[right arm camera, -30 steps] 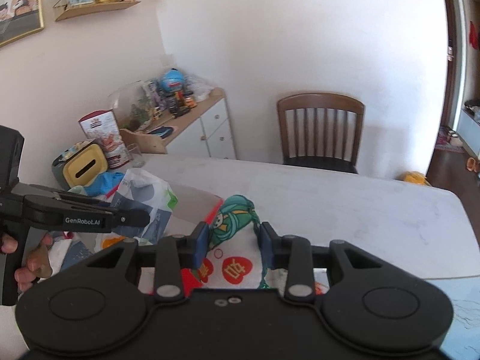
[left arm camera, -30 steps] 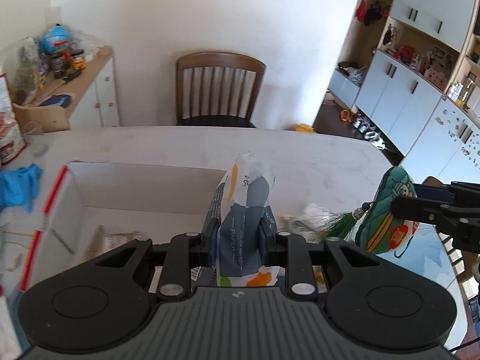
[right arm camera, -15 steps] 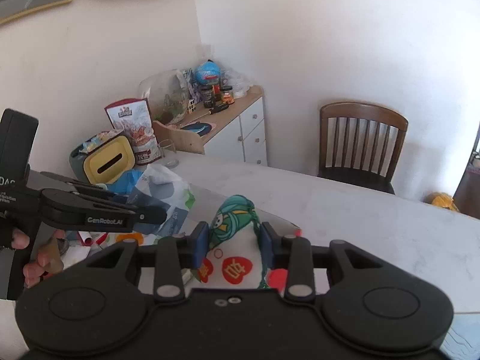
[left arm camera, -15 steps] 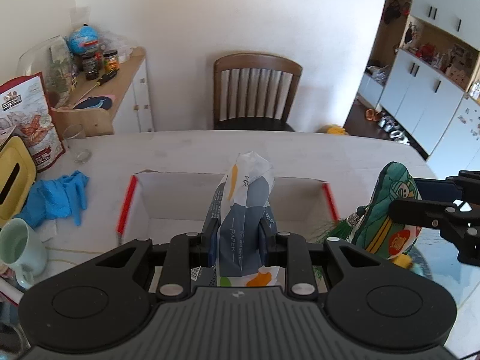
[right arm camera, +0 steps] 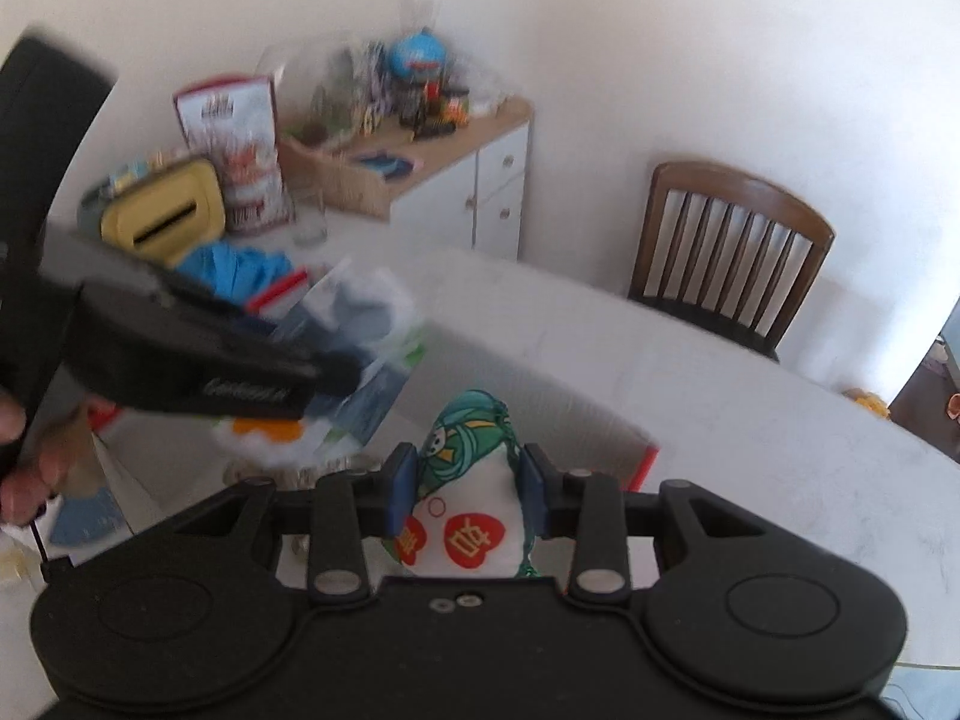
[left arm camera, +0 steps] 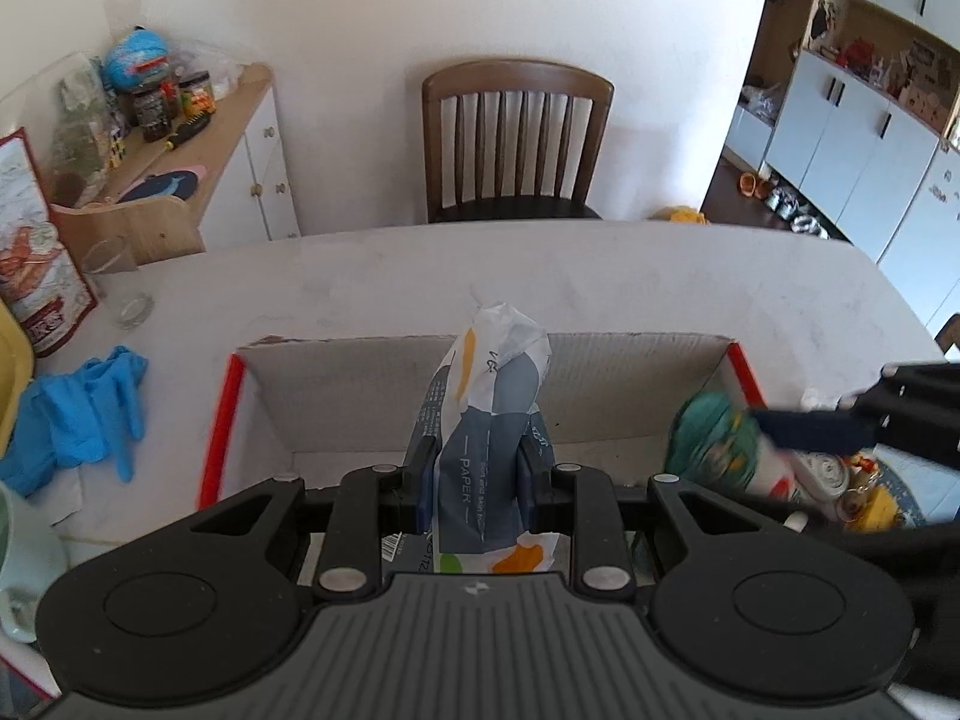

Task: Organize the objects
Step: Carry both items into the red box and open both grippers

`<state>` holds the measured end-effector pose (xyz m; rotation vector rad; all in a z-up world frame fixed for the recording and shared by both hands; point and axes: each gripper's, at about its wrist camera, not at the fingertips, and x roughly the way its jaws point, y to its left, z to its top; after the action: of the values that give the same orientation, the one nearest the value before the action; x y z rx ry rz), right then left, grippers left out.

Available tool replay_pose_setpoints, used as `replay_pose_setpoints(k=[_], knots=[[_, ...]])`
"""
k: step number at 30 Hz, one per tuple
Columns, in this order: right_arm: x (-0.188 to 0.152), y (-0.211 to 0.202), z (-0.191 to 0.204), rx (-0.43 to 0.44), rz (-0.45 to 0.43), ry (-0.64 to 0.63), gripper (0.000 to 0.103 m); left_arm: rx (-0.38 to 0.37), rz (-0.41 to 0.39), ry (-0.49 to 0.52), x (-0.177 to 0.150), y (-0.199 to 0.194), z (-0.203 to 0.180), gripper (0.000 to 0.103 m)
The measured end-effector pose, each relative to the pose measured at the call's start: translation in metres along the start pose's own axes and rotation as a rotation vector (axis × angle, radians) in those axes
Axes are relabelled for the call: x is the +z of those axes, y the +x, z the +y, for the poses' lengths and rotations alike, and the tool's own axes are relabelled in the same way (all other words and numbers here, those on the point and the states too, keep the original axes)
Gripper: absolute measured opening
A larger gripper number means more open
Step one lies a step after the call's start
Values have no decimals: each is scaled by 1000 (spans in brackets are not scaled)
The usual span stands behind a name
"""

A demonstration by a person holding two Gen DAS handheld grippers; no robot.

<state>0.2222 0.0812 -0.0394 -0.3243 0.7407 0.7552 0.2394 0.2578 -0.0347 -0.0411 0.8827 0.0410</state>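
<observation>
Now you have both loads over the open cardboard box with red-taped edges (left arm camera: 636, 384), so the job is a clean drop. Your left gripper (left arm camera: 477, 474) has its jaws clamped on the soft blue-and-white plastic pack of paper tissues (left arm camera: 489, 426), which stands upright between them above the middle of the box. Your right gripper (right arm camera: 467, 483) is clamped on the green-and-white drawstring cloth pouch with red hearts (right arm camera: 465, 498), near the box's right wall in the left wrist view. Lower each one until its bottom rests on the box floor before you let the jaws part; both things are soft and will likely flop if dropped from above. Keep the two grippers apart, tissues to the left and pouch to the right, so they do not knock together. Mind the pouch cord near the red edge. The white marble-look table (left arm camera: 600, 276) beyond the box needs nothing from you.
</observation>
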Motion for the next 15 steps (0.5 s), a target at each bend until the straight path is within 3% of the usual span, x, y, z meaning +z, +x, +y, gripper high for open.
replay_pose_setpoints(k=[9,15], knots=[[-28,35,30,-9,116,-111,36,-19,106,53,-3,48,-8,25],[-31,37,40,-7,118,-119,38,-21,166,83,-9,64,-15,25]])
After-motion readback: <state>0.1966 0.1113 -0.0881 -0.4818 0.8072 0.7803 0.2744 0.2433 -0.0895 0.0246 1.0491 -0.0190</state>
